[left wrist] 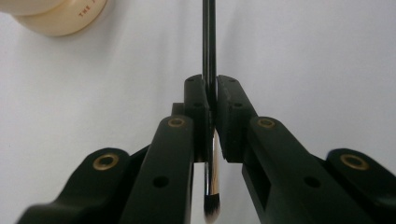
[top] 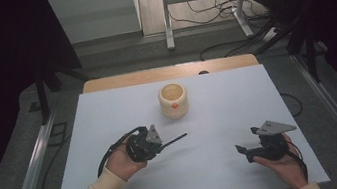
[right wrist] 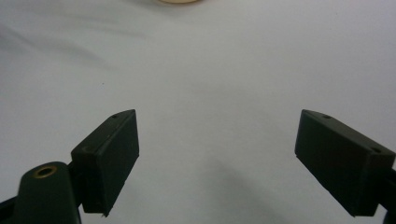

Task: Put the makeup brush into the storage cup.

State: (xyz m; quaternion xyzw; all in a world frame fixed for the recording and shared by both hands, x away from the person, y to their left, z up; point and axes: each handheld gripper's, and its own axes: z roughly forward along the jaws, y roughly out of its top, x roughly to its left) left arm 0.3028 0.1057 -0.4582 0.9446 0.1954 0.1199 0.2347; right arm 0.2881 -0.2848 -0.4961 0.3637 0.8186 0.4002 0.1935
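A thin black makeup brush [left wrist: 208, 42] is clamped between the jaws of my left gripper [left wrist: 211, 86]. Its handle points away from me and its soft tip [left wrist: 212, 212] lies back between the jaw arms. From above, the left gripper [top: 164, 146] sits left of the table's middle, with the brush [top: 177, 138] sticking out to the right, low over the white top. A cream round pot [top: 173, 100] with an orange mark stands upright beyond it. Towards the front right, my right gripper [top: 246, 139] is open. Its jaws stand wide apart over bare table, as the right gripper view [right wrist: 217, 121] confirms.
The white table top [top: 219, 107] has a wooden strip along its far edge. Past the table are a metal frame's legs and loose cables on the floor [top: 205, 13]. The cream pot [left wrist: 56, 16] shows at the upper left of the left gripper view.
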